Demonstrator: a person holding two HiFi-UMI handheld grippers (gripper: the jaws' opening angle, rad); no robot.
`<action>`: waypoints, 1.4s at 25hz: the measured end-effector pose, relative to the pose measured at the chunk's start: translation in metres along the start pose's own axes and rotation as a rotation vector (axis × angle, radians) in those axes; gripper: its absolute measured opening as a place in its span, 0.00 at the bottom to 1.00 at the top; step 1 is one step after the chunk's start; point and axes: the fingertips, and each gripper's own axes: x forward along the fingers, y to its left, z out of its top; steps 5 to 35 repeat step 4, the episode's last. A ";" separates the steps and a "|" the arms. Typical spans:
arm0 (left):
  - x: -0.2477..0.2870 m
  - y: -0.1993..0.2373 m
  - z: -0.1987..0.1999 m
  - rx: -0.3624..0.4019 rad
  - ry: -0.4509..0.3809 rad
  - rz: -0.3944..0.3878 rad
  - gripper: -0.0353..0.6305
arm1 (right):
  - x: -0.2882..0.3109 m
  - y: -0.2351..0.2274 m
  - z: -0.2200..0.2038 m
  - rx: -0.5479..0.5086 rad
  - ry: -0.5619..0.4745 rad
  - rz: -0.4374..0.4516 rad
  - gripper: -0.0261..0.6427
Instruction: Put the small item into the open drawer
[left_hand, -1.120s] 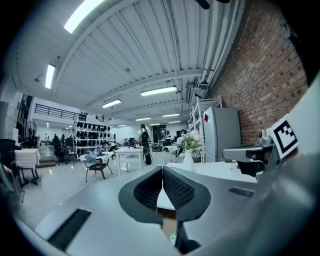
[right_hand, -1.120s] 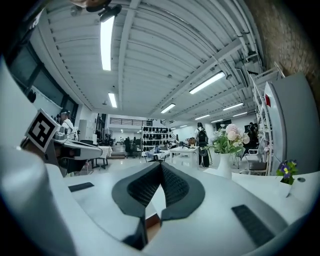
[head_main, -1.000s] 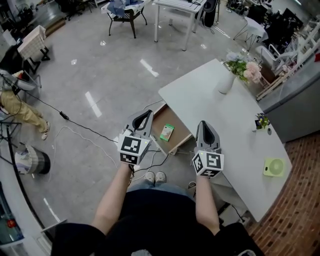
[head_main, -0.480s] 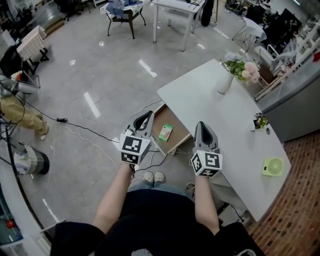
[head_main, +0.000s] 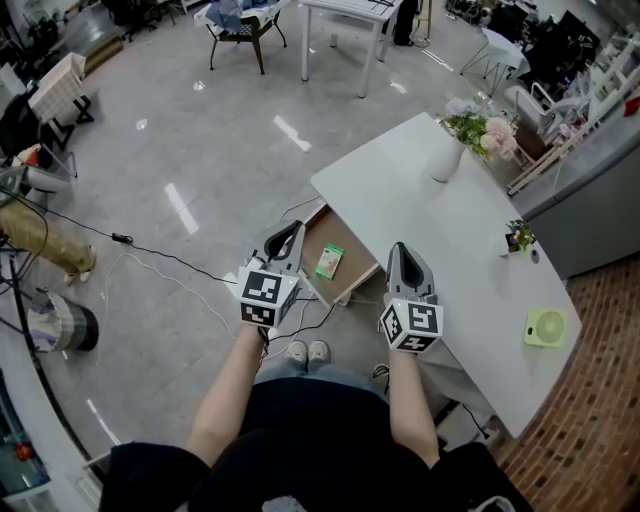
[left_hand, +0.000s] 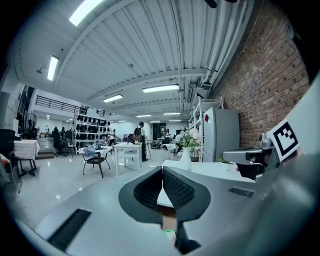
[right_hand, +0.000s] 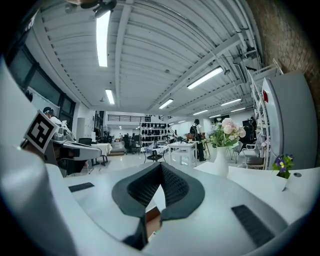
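Note:
A small green box (head_main: 329, 262) lies inside the open wooden drawer (head_main: 347, 238), which is pulled out from the near-left end of the white table (head_main: 440, 250). My left gripper (head_main: 288, 238) hovers just left of the drawer with its jaws together and nothing between them. My right gripper (head_main: 402, 256) is held over the table edge just right of the drawer, also shut and empty. In the left gripper view the closed jaws (left_hand: 162, 172) point level across the room, with a bit of the green box (left_hand: 169, 233) showing below them. The right gripper (right_hand: 161, 169) is shut too.
On the table stand a white vase of flowers (head_main: 447, 158), a small potted plant (head_main: 517, 240) and a green round object (head_main: 547, 328). Cables (head_main: 150, 258) trail over the grey floor to the left. A chair (head_main: 235, 25) and another white table (head_main: 345, 20) stand far off.
Both grippers stay shut and hold nearly the same place. The head view has drifted slightly, so the table and drawer sit a little higher and further left.

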 end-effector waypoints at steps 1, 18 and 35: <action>0.000 -0.001 0.000 -0.001 0.001 0.000 0.09 | 0.000 -0.001 0.000 0.000 0.001 0.000 0.04; 0.003 -0.003 0.000 -0.003 0.002 -0.002 0.09 | 0.000 -0.003 -0.001 0.002 0.003 0.000 0.04; 0.003 -0.003 0.000 -0.003 0.002 -0.002 0.09 | 0.000 -0.003 -0.001 0.002 0.003 0.000 0.04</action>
